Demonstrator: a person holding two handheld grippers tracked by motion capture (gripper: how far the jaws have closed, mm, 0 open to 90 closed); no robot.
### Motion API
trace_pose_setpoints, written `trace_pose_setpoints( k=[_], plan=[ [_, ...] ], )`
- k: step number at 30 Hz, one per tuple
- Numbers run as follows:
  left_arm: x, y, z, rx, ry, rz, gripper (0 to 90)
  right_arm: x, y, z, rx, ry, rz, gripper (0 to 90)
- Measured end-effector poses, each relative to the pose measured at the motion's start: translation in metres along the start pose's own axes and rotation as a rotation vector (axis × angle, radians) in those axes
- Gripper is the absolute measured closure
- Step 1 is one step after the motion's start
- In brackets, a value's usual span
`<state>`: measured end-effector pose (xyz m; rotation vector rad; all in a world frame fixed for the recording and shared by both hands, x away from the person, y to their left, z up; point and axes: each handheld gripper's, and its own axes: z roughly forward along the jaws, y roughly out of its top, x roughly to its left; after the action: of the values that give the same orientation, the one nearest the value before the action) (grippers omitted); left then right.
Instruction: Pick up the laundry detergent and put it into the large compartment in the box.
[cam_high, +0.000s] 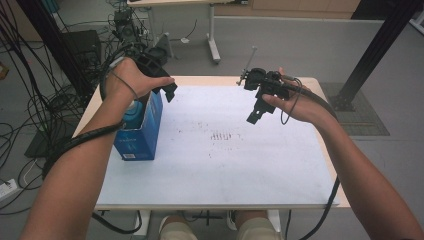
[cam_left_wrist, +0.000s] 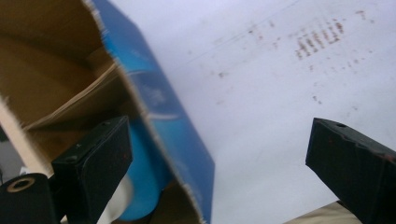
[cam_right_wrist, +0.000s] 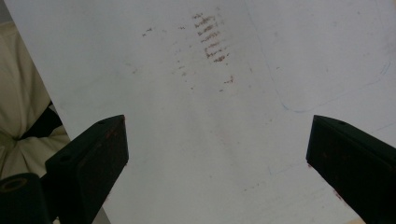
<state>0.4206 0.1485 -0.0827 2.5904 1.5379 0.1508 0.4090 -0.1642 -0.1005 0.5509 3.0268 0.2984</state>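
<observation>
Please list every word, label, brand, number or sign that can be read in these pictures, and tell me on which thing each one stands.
No text can be read with certainty.
Blue cardboard box: white print and a small white label low on its side, too small and blurred to read.
White sheet covering the table: brown smudges in rows, stains rather than writing.
Blue bottle inside the box: no readable label.
</observation>
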Motion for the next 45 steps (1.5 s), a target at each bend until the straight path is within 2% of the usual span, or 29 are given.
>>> trace_pose_setpoints(
  k=[8,14,28,45],
  plan=[
    [-0.025,0.011,0.005,-0.009,-0.019,0.07,7.7,-0.005,-0.007,0.002,-0.007,0.003,0.023,5.5],
    [-0.034,0.014,0.008,-0.018,-0.036,0.1,7.6,-0.007,-0.009,0.003,-0.01,0.005,0.024,5.5],
    [-0.034,0.013,0.013,-0.021,-0.062,0.112,7.3,-0.009,-0.009,0.007,-0.012,0.01,0.024,5.4],
    [-0.035,0.014,0.016,-0.022,-0.072,0.127,7.4,-0.01,-0.006,0.01,-0.006,0.013,0.021,5.4]
  ],
)
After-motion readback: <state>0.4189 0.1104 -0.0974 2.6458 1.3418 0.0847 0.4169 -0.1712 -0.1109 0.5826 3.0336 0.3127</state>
